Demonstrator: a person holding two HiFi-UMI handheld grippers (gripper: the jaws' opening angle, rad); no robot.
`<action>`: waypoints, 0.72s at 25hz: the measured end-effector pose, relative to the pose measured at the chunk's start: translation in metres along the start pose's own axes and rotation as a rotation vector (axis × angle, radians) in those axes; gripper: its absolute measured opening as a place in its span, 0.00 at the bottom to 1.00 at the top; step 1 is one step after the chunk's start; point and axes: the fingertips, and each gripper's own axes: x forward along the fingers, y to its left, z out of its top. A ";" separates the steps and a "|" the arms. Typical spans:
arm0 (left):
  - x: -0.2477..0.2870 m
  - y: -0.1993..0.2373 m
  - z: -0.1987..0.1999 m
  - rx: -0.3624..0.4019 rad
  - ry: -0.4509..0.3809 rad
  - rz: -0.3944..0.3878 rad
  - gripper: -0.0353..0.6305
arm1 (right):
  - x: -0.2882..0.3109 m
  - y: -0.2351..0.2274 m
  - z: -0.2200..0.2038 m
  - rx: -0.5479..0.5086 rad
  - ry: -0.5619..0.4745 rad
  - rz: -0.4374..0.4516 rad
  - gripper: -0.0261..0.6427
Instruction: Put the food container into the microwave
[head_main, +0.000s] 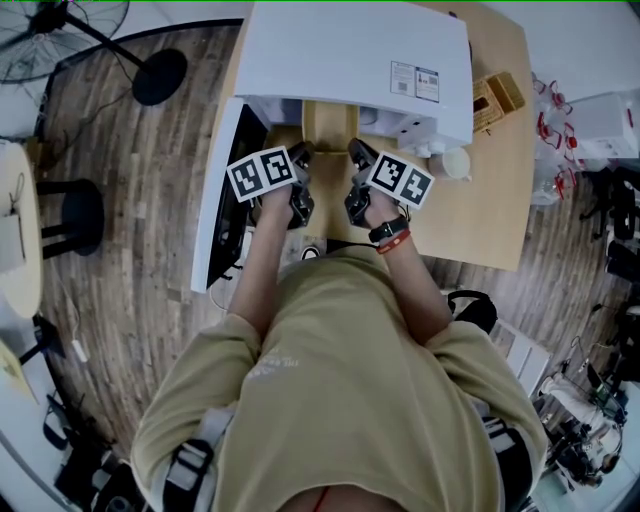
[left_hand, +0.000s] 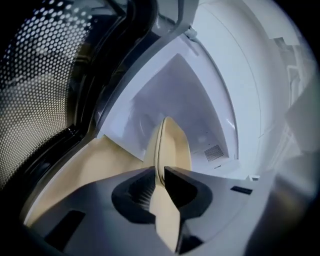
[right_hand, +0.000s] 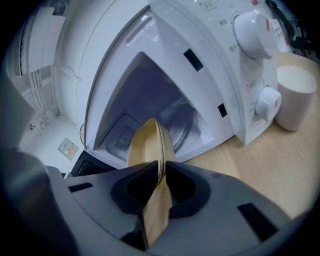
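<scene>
Your left gripper (left_hand: 159, 172) and right gripper (right_hand: 162, 167) are each pinching a rim of the beige food container (head_main: 327, 135), which is hanging between them at the microwave (head_main: 350, 60) mouth. If you are pushing unevenly, it is likely tilting, slipping, or catching the frame.

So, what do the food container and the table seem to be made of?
The food container looks like beige plastic, smooth and matte, with a thin moulded rim. The table seems pale wood or wood-look laminate: fine grain lines show.
</scene>
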 end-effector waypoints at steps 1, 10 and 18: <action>0.002 -0.001 0.000 0.007 0.003 0.001 0.15 | 0.000 -0.001 0.001 0.003 -0.002 -0.001 0.12; 0.014 -0.006 0.008 0.063 0.025 0.017 0.15 | 0.008 -0.007 0.014 0.024 -0.020 -0.006 0.12; 0.025 -0.014 0.020 0.098 -0.018 0.011 0.15 | 0.014 -0.010 0.029 0.030 -0.059 -0.008 0.12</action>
